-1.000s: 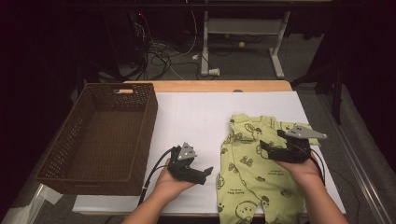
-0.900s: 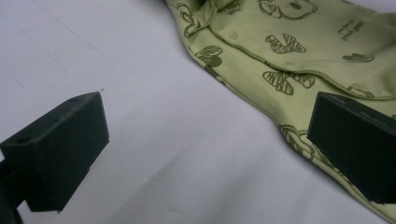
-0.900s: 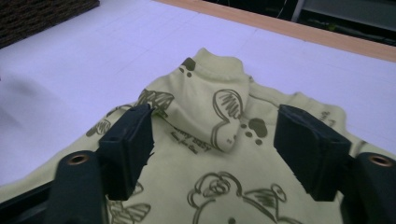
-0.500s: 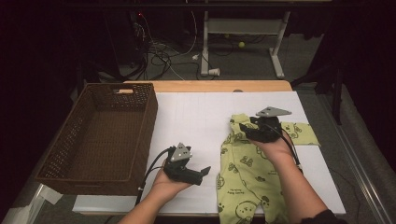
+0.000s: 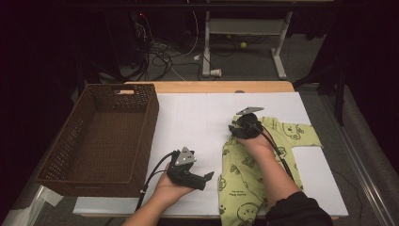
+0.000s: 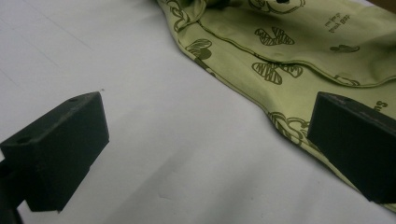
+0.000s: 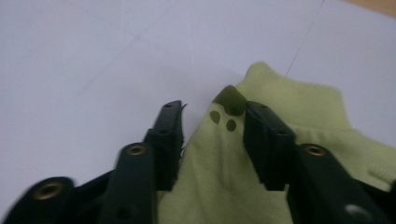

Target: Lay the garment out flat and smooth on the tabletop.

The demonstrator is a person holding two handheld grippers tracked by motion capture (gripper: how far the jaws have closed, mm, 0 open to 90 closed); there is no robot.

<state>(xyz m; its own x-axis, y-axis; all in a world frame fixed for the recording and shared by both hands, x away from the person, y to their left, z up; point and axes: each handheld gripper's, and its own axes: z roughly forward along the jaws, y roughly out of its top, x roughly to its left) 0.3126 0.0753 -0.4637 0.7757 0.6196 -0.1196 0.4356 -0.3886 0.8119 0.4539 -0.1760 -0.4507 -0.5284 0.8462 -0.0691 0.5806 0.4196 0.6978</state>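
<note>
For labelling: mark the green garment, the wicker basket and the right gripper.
green garment [image 5: 244, 176], high view, printed body.
wicker basket [image 5: 149, 127], high view, right wall.
right gripper [image 7: 212, 123], right gripper view, between fingertips.

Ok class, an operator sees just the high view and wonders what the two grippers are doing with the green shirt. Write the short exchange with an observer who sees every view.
Operator: From above, the hand hides it. Is any of the shirt between the jaws of the right gripper?
Observer: Yes. The right gripper view shows a raised edge of the shirt standing between the jaws, which have just been closing. There is a gap beside one jaw.
Operator: And the left gripper?
Observer: In the left gripper view its jaws stand wide apart over the bare white table, and the shirt's edge runs past one jaw.
</note>
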